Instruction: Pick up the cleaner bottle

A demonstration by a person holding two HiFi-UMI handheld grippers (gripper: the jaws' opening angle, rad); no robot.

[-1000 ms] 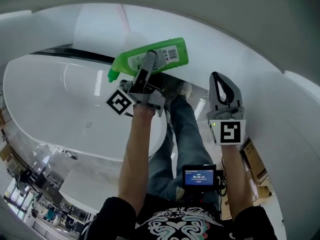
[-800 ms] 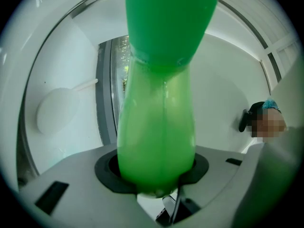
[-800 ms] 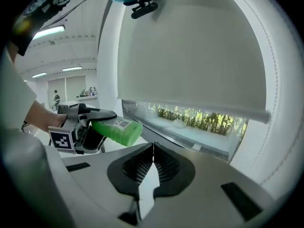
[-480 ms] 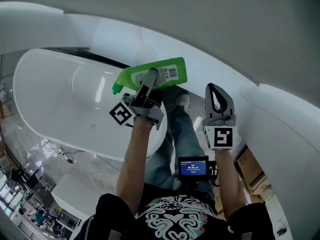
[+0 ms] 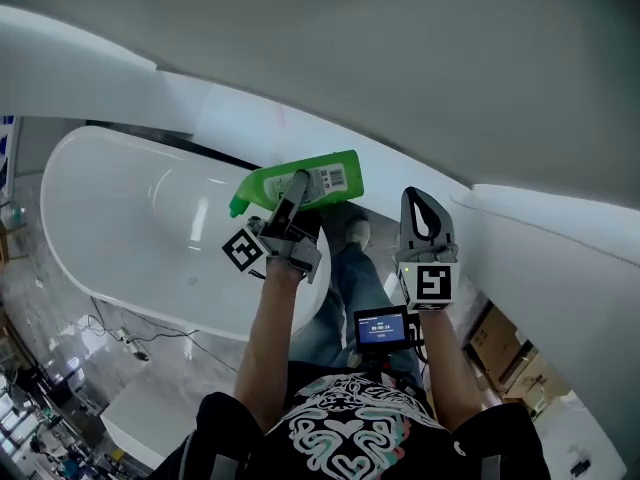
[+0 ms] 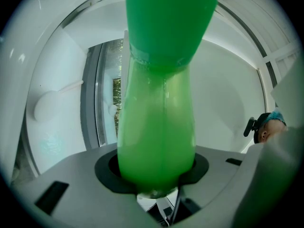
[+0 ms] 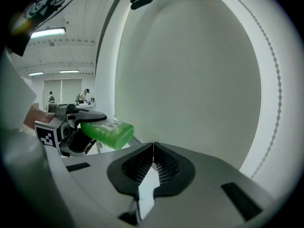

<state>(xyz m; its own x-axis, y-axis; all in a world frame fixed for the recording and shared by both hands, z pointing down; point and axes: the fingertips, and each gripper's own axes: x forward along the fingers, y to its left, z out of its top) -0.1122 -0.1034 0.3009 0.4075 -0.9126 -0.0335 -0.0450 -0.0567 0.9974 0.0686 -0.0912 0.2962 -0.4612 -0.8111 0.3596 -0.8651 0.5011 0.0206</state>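
The green cleaner bottle [image 5: 335, 176] lies crosswise in the air above the white bathtub [image 5: 130, 228], cap end toward the left. My left gripper [image 5: 297, 190] is shut on its middle. In the left gripper view the bottle [image 6: 156, 127] fills the space between the jaws, whose dark pads [image 6: 107, 167] press its sides. My right gripper [image 5: 422, 200] hovers to the right of the bottle, apart from it, jaws together with nothing between them. The right gripper view shows its tips [image 7: 153, 163] meeting, with the bottle [image 7: 107, 131] and the left gripper [image 7: 71, 122] off to the left.
A curved white wall [image 5: 450, 88] rises behind both grippers. Below them are the person's jeans and a shoe [image 5: 350, 230], and a small lit screen [image 5: 380, 328] at the waist. Cardboard boxes [image 5: 500, 353] stand on the floor at lower right.
Both grippers have risen, the left one carrying the bottle up with it. The bathtub now looks farther below. Neither pair of jaws has changed.
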